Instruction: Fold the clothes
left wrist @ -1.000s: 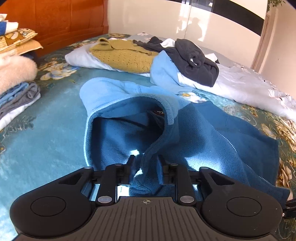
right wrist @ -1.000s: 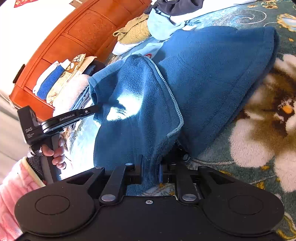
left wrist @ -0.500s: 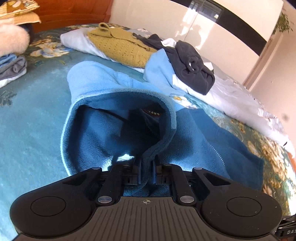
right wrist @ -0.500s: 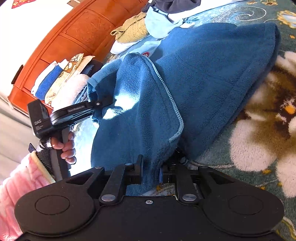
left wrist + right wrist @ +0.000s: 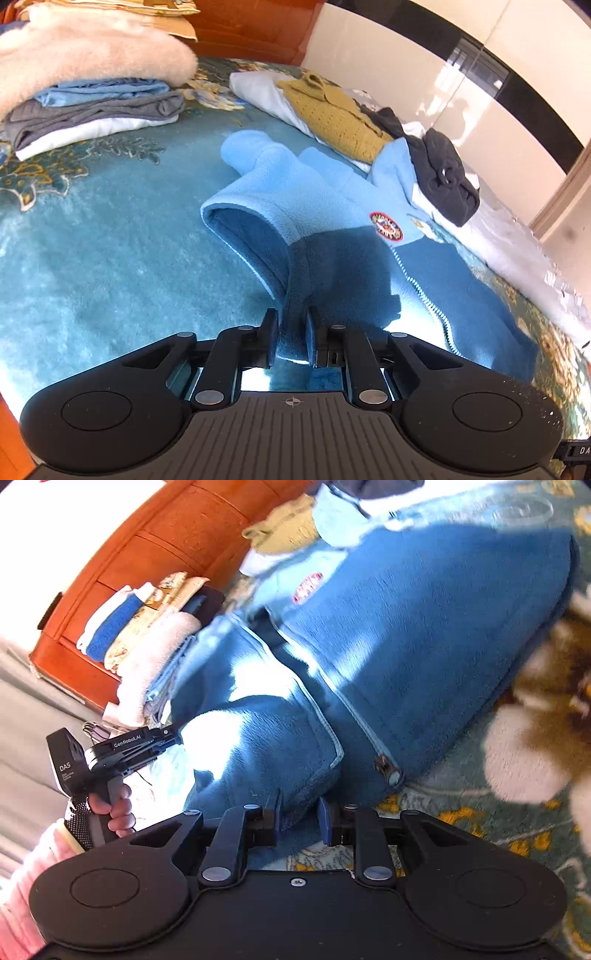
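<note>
Pinching a fold of the blue fleece jacket (image 5: 332,206) in my left gripper (image 5: 291,332); right gripper (image 5: 300,818) is clamping its hem (zipper pull (image 5: 386,768) just beside), garment spreading ahead over the bed (image 5: 92,266).

A: Where is the left gripper (image 5: 291,338)?
B: Low over the bed, jaws pinched on a fold of the blue fleece jacket (image 5: 424,273). A bare hand (image 5: 110,808) with a pink sleeve (image 5: 26,878) grips its handle.
A: And the right gripper (image 5: 300,818)?
B: Level with the jacket's hem, jaws a little wider, fleece bunched between them and touching the left finger.
</note>
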